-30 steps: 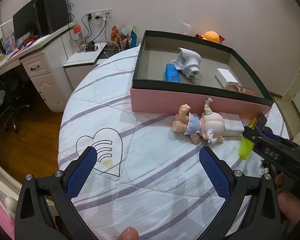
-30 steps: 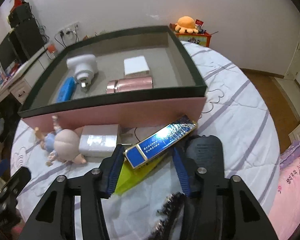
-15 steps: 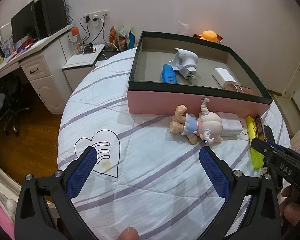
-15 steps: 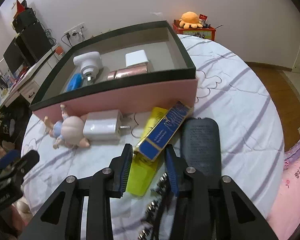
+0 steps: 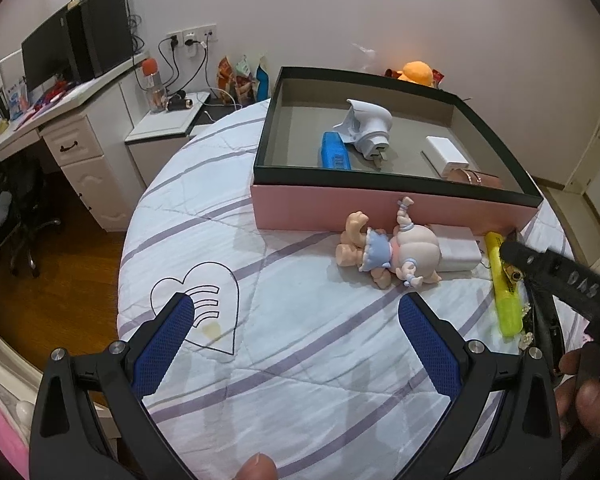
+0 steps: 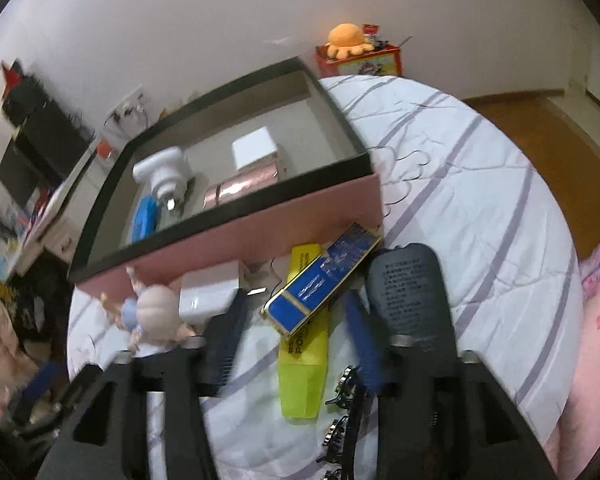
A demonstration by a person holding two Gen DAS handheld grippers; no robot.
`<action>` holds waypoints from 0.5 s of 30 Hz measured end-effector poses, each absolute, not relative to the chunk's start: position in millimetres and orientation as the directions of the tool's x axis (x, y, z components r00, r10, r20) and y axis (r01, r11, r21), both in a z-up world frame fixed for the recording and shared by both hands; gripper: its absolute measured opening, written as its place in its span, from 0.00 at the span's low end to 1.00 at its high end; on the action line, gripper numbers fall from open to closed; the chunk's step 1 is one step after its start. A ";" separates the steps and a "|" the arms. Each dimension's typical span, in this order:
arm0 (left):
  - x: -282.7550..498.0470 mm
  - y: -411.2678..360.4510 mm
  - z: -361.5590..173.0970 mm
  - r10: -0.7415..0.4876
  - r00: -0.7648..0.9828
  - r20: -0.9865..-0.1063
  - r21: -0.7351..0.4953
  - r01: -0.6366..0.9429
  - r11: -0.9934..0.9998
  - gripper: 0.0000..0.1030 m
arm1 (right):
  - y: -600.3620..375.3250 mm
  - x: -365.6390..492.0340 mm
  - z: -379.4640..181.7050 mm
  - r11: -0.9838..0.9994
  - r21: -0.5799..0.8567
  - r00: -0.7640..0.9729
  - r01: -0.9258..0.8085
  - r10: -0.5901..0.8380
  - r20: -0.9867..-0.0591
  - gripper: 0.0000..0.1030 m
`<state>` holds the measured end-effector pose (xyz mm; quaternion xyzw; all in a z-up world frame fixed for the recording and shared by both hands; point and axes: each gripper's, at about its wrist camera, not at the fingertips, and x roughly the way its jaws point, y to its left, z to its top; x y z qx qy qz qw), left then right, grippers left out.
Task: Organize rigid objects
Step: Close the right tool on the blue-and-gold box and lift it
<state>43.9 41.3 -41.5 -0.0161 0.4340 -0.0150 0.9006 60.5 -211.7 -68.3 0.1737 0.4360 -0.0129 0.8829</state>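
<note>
A pink box with a black rim [image 5: 380, 208] [image 6: 260, 236] stands on the striped round table. Inside lie a white plug adapter [image 5: 366, 130], a blue item [image 5: 334, 154], a white block [image 5: 444, 154] and a rose-gold case [image 6: 242, 190]. In front lie a doll [image 5: 388, 250], a white charger [image 6: 208, 294], a yellow highlighter [image 6: 306, 344] and a blue gold-edged case [image 6: 324, 278] lying across it. My right gripper [image 6: 296, 326] is open, its fingers either side of the blue case. My left gripper [image 5: 292, 336] is open and empty, short of the doll.
A dark grey flat device [image 6: 408, 296] and a black beaded item [image 6: 340, 420] lie by the right gripper. A desk with monitor [image 5: 48, 56] and a side cabinet [image 5: 168, 120] stand at left. An orange plush [image 6: 346, 38] sits behind the box.
My right gripper has opened and let go of the blue case, which now rests across the yellow highlighter. The left gripper has barely moved.
</note>
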 end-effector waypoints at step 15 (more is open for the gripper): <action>44.6 34.6 -44.4 -0.044 0.619 -0.784 -0.037 0.024 0.999 1.00 | -210.5 72.9 -74.3 0.960 0.217 0.615 0.179 0.063 -0.786 0.22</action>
